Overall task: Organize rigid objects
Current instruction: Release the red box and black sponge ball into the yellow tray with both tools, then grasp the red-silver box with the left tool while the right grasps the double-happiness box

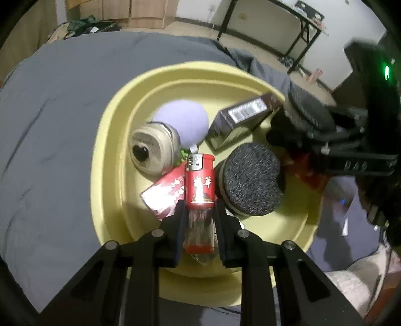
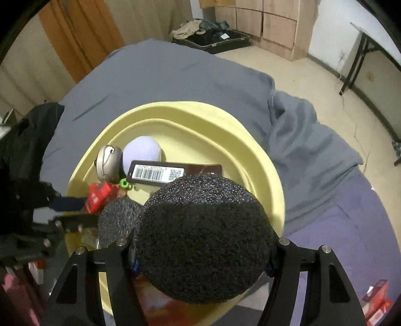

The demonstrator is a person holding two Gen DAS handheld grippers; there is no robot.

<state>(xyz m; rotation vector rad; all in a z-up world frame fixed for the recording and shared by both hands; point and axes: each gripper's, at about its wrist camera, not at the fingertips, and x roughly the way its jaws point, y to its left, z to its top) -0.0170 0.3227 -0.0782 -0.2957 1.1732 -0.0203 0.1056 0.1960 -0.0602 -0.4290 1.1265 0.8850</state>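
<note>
My left gripper is shut on a red lighter and holds it over a yellow basin. In the basin lie a lilac ball, a beige round tin, a dark barcoded box, a red card pack and a black sponge puck. My right gripper is shut on a second, large black sponge puck above the basin's near side. In the right wrist view the left gripper and the lighter show at the left.
The basin rests on a bed with a grey cover. A black-framed table stands by the far wall. An open suitcase lies on the floor near wooden cabinets. Red boxes sit at the lower right.
</note>
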